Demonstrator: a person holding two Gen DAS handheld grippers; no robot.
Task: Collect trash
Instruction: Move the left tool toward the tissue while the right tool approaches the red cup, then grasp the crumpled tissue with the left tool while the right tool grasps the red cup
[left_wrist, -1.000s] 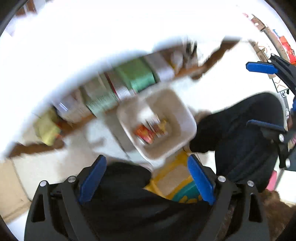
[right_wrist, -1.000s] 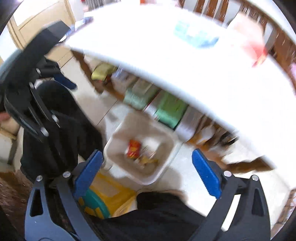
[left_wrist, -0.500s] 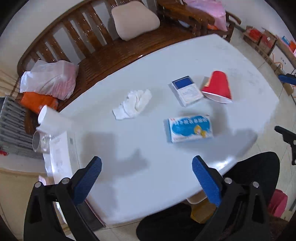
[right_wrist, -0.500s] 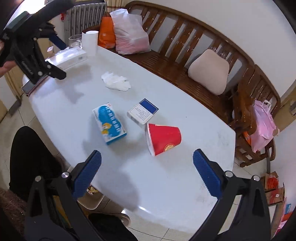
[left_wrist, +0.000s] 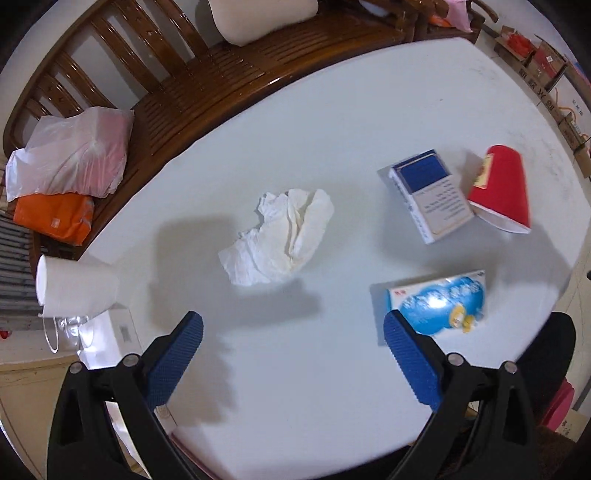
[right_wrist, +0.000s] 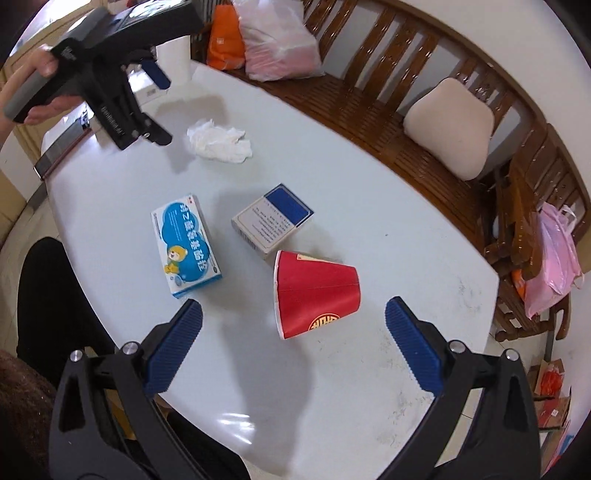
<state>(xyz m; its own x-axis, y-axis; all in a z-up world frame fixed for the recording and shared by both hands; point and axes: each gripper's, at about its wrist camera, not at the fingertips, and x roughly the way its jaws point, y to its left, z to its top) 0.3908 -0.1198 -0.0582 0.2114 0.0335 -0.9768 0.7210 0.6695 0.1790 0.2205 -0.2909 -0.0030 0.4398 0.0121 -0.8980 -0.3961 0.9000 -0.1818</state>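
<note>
Both grippers hang above the white desk (left_wrist: 332, 110) with nothing between their fingers. The left gripper (left_wrist: 291, 332) has its blue fingers (left_wrist: 173, 354) spread wide and released, above the bare desk just short of a crumpled white tissue (left_wrist: 280, 236). The right gripper (right_wrist: 293, 321) is likewise spread and released, over a red paper cup (right_wrist: 317, 291) lying on its side. Next to the cup lies a white box with a blue panel (right_wrist: 273, 221), and beside that a blue and white carton (right_wrist: 184, 240). A white foam cup (left_wrist: 74, 288) stands at the desk's edge, a wooden bench (right_wrist: 369, 103) behind
</note>
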